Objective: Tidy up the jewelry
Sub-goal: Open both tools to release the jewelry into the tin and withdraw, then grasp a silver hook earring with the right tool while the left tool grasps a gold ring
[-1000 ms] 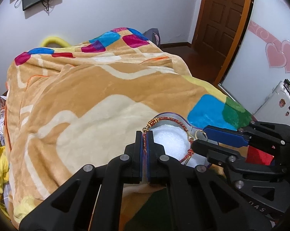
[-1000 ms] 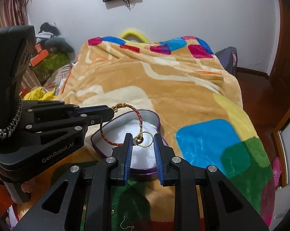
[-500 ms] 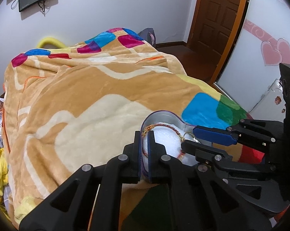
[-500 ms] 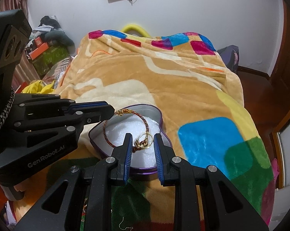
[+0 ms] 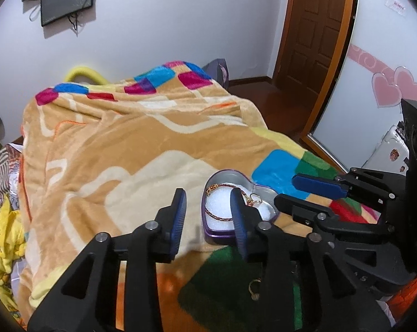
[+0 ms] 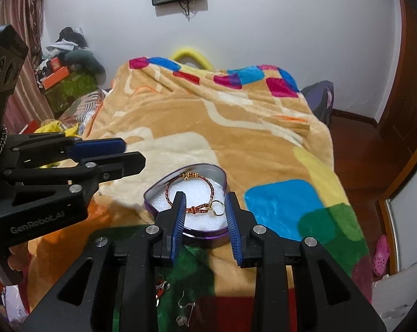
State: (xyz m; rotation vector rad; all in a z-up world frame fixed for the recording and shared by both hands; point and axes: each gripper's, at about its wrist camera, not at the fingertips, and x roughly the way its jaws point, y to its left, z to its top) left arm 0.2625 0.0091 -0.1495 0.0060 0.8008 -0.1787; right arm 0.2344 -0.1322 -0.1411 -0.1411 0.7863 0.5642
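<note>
A heart-shaped purple tin with white foam lining sits on the bed blanket; it also shows in the left wrist view. A red braided bracelet with gold beads and a gold ring lies inside it, also seen in the left wrist view. My right gripper is open and empty just above the tin's near edge. My left gripper is open and empty at the tin's left side; in the right wrist view it is left of the tin.
Loose earrings lie on the blanket near me, with a small gold piece by the left gripper. The orange patterned blanket covers the bed. Clutter is at the far left; a door is at the right.
Both grippers opened and let go of the bracelet, which now lies inside the tin. Both pulled back a little from it.
</note>
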